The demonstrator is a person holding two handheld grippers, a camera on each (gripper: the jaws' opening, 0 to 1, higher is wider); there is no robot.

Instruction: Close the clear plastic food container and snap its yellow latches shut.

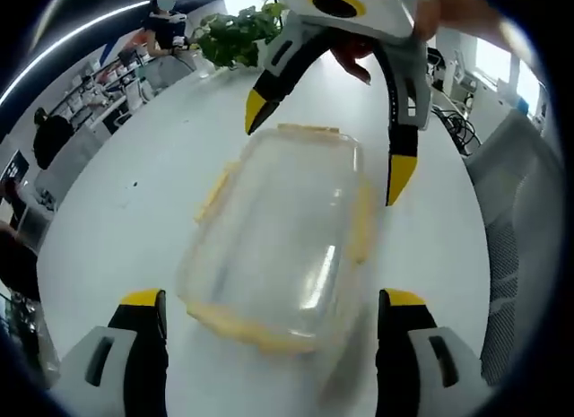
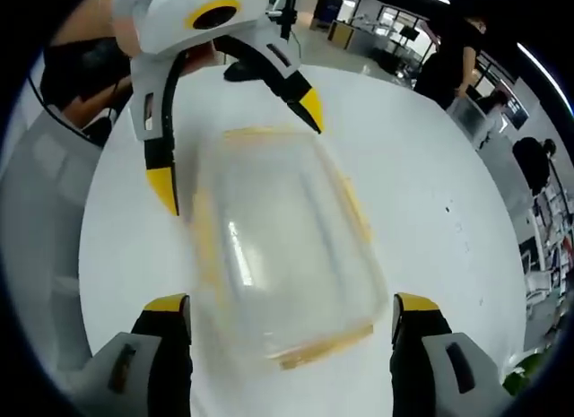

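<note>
Container (image 1: 282, 242) of clear plastic, lying on the round white table (image 1: 134, 211) between two opposed grippers, lid seemingly already on top. Left gripper (image 1: 273, 314) spread wide, holding nothing, yellow-tipped jaws standing either side of the near short end without visibly touching it. Right gripper (image 2: 291, 318) likewise spread and empty, bracketing the opposite short end; seen in the left gripper view as well, at the far end (image 1: 327, 152), one tip near the rim, the other beside the long edge.

Yellow latches (image 1: 363, 224) along the edges, some apparently standing out from the walls, so probably not yet snapped down. Likely light, stiff and slick: thin clear walls, prone to skidding on the smooth tabletop under a sideways push (best pinned from one end while the other end's latch is pressed). Sensible purchase: on the latch flaps themselves, pressed towards the wall, not on the lid's glossy middle.

Whole box smeared by motion blur in both views; latch count, lid seating and contents impossible to confirm. Beyond the table: a leafy plant (image 1: 238, 31), seated people and office desks.
</note>
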